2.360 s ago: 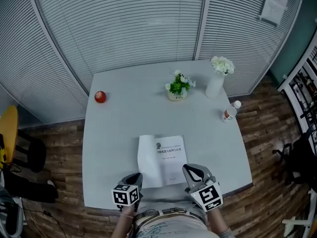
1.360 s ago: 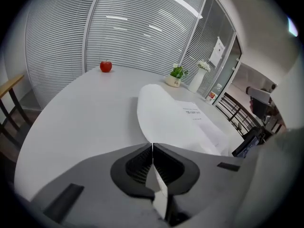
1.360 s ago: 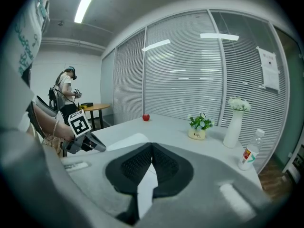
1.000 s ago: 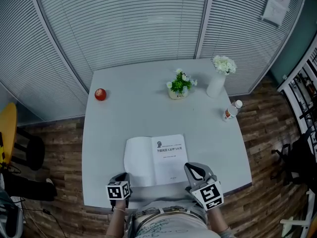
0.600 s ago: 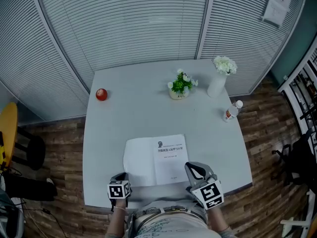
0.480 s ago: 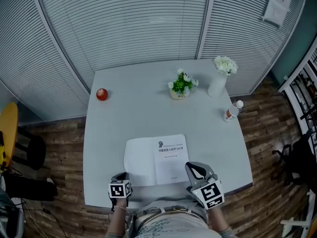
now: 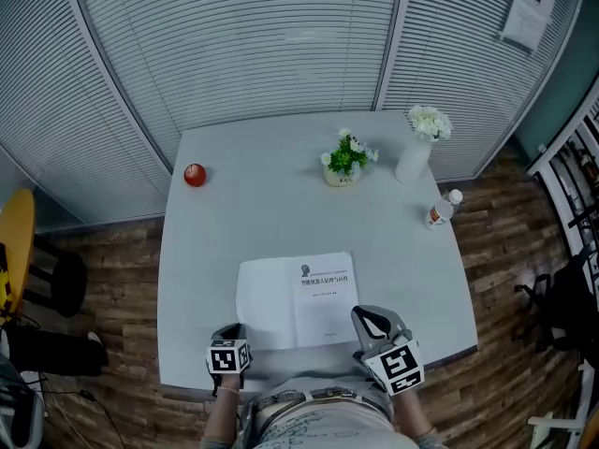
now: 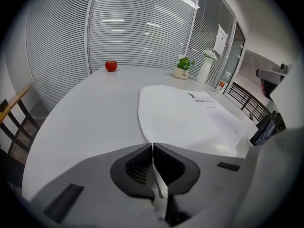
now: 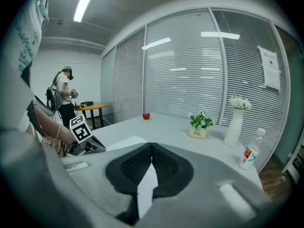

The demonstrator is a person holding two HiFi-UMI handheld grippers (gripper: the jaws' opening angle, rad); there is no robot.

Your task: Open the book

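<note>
Your left tongs [image 7: 231, 329] are closed on nothing, their tips meeting just off the 7 o'clock corner of the book [image 7: 298, 300]; they look finished with the cover. Your right tongs [image 7: 361, 312] are likewise pressed together and empty, parked by the 5 o'clock corner, probably to steady it. The book lies open and flat at the 6 o'clock edge of the counter [image 7: 262, 213], cover turned toward 9 o'clock.

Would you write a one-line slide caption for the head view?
Book open at the table's front edge, left hand-held gripper and right hand-held gripper both shut beside it; apple, plant, vase, bottle beyond.
</note>
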